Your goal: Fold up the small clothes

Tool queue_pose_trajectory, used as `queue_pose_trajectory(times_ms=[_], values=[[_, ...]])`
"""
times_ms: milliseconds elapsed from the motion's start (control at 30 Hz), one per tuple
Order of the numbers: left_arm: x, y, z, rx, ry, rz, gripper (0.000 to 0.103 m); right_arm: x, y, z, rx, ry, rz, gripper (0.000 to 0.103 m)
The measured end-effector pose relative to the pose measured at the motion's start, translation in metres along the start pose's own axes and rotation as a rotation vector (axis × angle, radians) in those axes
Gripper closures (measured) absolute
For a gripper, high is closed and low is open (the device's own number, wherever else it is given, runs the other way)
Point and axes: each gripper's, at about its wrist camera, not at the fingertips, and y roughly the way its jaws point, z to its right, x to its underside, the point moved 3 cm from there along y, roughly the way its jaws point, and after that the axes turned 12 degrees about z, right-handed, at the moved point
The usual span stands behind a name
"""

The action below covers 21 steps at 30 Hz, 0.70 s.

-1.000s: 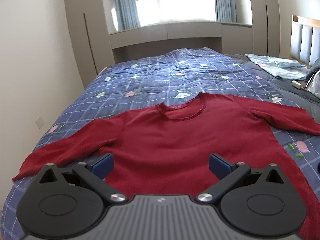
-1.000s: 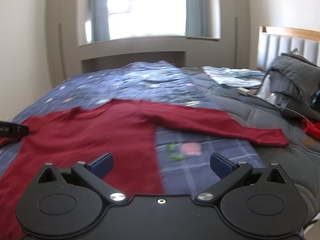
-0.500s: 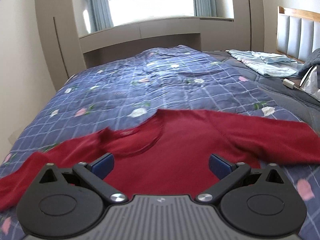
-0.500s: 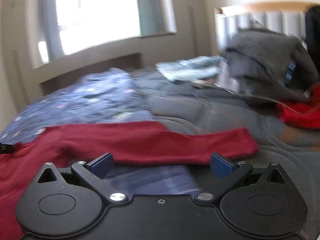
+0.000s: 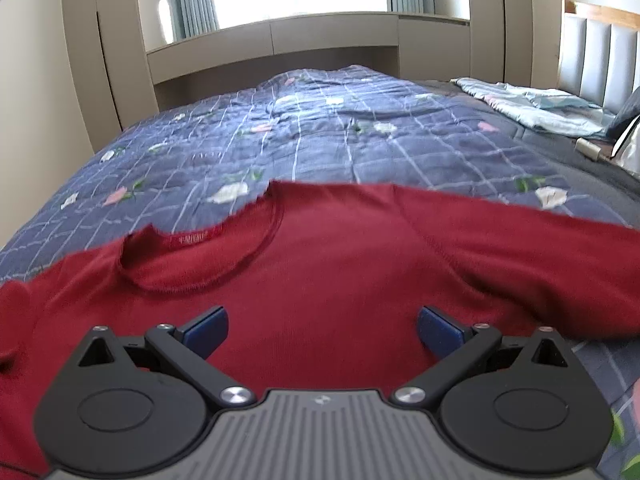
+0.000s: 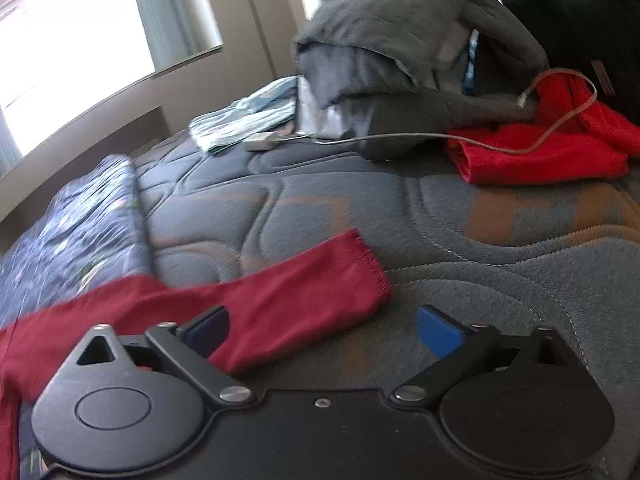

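Note:
A dark red long-sleeved sweater [image 5: 340,264] lies flat, front up, on the bed. Its neckline [image 5: 200,256] is left of centre in the left wrist view. My left gripper [image 5: 322,330] is open and empty, just above the chest below the collar. In the right wrist view the sweater's right sleeve [image 6: 288,300] stretches across the grey mattress, its cuff [image 6: 366,268] at the end. My right gripper [image 6: 322,330] is open and empty, low over the sleeve near the cuff; its left finger is over the sleeve.
A blue floral quilt [image 5: 320,136] covers the far bed. A light blue cloth [image 5: 532,108] lies at the right. A grey blanket pile [image 6: 400,40], a bright red garment [image 6: 540,152] and a charger cable [image 6: 400,136] lie near the headboard.
My left gripper has moved forward and lower toward the collar. My right gripper has swung right along the sleeve and now sits by the cuff. Both stayed open.

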Motion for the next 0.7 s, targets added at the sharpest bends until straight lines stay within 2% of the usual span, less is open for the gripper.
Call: queue_pose_trajectory(times_ms=[100,167,200,267,300,367,400,533,700], values=[[0.002,-0.001,-0.001,-0.001,-0.01,0.005,0.0,-0.002,0.015,0.005,0.022,0.054,-0.022,0.018],[0.001,-0.001,-0.001,-0.002,-0.01,0.003,0.0,-0.003,0.024,0.009,0.04,0.073,-0.032,0.034],[0.001,-0.001,-0.001,0.0,-0.01,0.004,0.0,-0.003,0.027,0.009,0.051,0.081,-0.035,0.038],[-0.001,-0.002,-0.002,0.004,-0.017,-0.003,0.0,-0.003,0.034,0.009,0.087,0.088,-0.041,0.058],[-0.002,-0.002,-0.003,0.005,-0.02,-0.009,0.0,-0.004,0.036,0.009,0.114,0.081,-0.042,0.064],[-0.006,-0.002,-0.006,-0.007,-0.016,-0.034,0.0,-0.006,0.037,0.008,0.147,0.066,-0.033,0.089],[-0.009,-0.003,-0.009,-0.017,-0.016,-0.047,0.0,-0.007,0.037,0.006,0.149,0.059,-0.023,0.094],[-0.026,-0.015,-0.031,0.059,-0.11,-0.063,0.0,-0.022,0.028,-0.006,0.101,0.045,0.026,0.096],[-0.053,-0.036,-0.069,0.103,-0.206,-0.053,0.0,-0.056,0.003,-0.059,-0.037,-0.035,0.113,0.097]])
